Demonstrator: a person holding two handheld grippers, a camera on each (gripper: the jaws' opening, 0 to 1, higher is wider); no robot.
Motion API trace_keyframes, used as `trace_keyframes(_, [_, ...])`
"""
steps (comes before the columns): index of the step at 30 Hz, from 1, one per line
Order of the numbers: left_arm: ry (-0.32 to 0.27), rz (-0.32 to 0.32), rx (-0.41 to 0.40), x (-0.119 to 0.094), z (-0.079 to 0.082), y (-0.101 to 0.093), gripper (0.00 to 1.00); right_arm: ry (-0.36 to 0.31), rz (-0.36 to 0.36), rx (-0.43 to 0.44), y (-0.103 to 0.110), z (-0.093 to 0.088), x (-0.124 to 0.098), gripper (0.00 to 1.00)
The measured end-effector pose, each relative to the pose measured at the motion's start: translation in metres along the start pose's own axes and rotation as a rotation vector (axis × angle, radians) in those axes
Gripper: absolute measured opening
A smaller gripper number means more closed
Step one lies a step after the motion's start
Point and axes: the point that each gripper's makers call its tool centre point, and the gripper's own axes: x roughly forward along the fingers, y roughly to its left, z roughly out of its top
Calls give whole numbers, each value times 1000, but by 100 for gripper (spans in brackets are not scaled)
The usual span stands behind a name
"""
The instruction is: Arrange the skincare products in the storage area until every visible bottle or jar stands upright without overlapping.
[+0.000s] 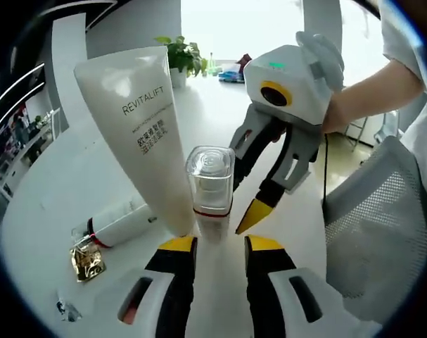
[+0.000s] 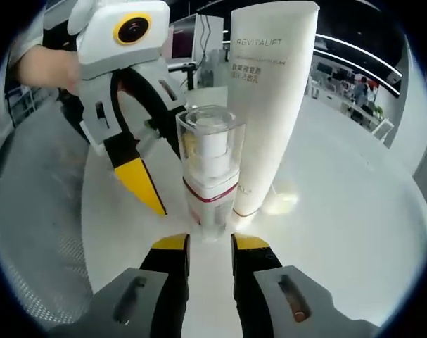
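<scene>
Standing upright, clear-capped bottle just beyond left gripper.

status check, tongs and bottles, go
Left tongs and right tongs open, flanking clear-capped pump bottle, upright. Revitalift tube upright behind it. One bottle lying down, gold sachet beside.

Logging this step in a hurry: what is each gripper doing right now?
Left gripper: open, jaws either side of the clear-capped bottle, holding nothing.
Right gripper: open, empty, facing the same bottle beside the white tube.
</scene>
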Motion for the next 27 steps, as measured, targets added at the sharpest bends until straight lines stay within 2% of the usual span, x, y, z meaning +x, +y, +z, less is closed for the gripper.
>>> trace_keyframes(10, [-7, 53, -54, -22, -6, -3, 33, -30, -18, 67, 11, 5, -13, 31])
trace_keyframes(12, [-20, 67, -76, -27, -5, -4, 33, -31, -30, 93, 11, 4, -15, 36])
trace_keyframes(16, [-76, 101, -169, -40, -2, -4, 36, -41, -38, 115, 13, 3, -22, 39])
trace_keyframes(22, [-94, 153, -255, -59, -10, -7, 40, -59, -36, 137, 21, 9, -29, 43])
trace_keyframes(27, [-110, 185, -318, -73, -19, -11, 44, -88, -4, 150, 28, 18, -33, 50])
